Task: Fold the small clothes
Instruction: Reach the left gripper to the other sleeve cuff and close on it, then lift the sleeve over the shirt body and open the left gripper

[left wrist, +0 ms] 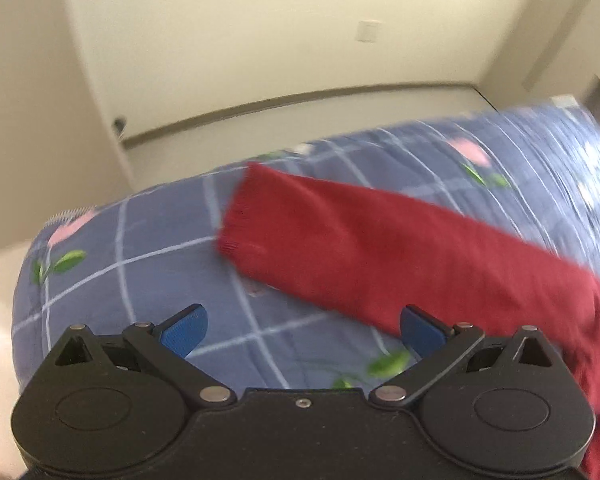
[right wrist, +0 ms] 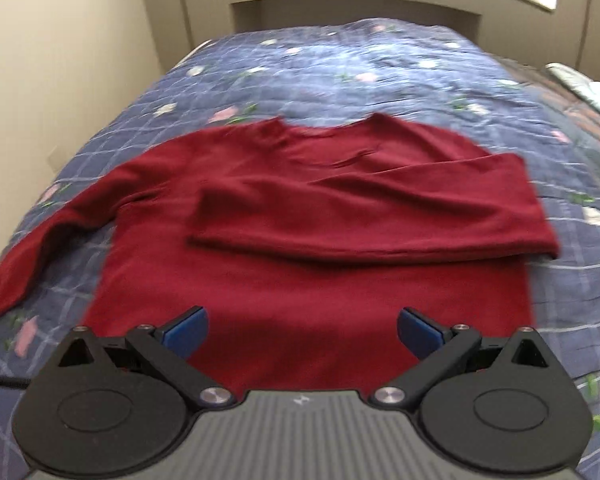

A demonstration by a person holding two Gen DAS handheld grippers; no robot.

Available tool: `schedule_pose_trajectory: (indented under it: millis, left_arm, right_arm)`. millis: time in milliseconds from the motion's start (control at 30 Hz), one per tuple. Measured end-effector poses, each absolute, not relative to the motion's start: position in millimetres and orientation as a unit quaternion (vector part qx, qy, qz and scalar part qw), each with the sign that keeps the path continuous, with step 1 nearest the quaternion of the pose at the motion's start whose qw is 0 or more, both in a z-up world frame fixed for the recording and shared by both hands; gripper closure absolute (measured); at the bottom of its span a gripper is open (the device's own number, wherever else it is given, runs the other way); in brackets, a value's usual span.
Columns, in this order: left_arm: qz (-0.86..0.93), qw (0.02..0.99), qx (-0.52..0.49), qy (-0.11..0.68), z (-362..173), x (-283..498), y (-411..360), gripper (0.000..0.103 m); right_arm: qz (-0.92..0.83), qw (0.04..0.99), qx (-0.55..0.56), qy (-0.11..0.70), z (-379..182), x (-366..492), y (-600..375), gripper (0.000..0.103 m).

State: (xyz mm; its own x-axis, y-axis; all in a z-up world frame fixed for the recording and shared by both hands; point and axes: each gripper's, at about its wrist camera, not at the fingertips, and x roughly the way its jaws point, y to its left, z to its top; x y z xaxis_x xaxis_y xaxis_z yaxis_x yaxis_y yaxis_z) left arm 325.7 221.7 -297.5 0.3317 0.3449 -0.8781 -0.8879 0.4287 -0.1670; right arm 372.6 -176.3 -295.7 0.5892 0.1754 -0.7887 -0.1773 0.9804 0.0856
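Observation:
A dark red long-sleeved sweater (right wrist: 308,280) lies flat on the bed. Its right sleeve (right wrist: 380,216) is folded across the chest. Its left sleeve (right wrist: 52,240) stretches out to the left; it also shows in the left wrist view (left wrist: 360,248), cuff pointing left. My left gripper (left wrist: 302,330) is open and empty, hovering just in front of that sleeve. My right gripper (right wrist: 302,330) is open and empty above the sweater's bottom hem.
The bed has a blue quilt (right wrist: 380,60) with white grid lines and flowers; its edge (left wrist: 60,240) drops off at the left. A beige wall (left wrist: 220,60) and floor lie beyond. A striped cloth (right wrist: 580,84) lies at the far right.

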Motion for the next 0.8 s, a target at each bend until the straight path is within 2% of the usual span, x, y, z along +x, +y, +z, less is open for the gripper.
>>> schedule_pose_trajectory:
  millis: [100,167,233,267,333,400,567,800]
  left_arm:
    - [0.452,0.722,-0.378,0.364,-299,317,239,0.003]
    - [0.467,0.707,-0.403,0.346,-300,314,250,0.016]
    - [0.474,0.692,-0.427,0.337,-305,316,262,0.046]
    - [0.476,0.688,-0.433,0.336,-306,318,266,0.054]
    - [0.476,0.687,-0.434,0.338,-308,323,272,0.083]
    - [0.474,0.693,-0.428,0.335,-306,326,276,0.095]
    - [0.473,0.737,-0.379,0.3,-286,332,275,0.097]
    - [0.425,0.815,-0.321,0.228,-229,361,292,0.097]
  right_arm:
    - [0.117,0.886,-0.008,0.45,-298,367,-160,0.0]
    - [0.119,0.883,-0.007,0.454,-299,364,-155,0.0]
    - [0.118,0.881,-0.006,0.459,-300,363,-155,0.0]
    - [0.116,0.879,-0.006,0.462,-301,363,-155,0.0]
    - [0.113,0.878,-0.006,0.465,-302,364,-157,0.0]
    - [0.108,0.878,-0.005,0.466,-303,364,-160,0.0]
    - [0.091,0.881,0.004,0.464,-303,366,-167,0.0]
    - [0.078,0.884,0.022,0.46,-300,370,-177,0.0]
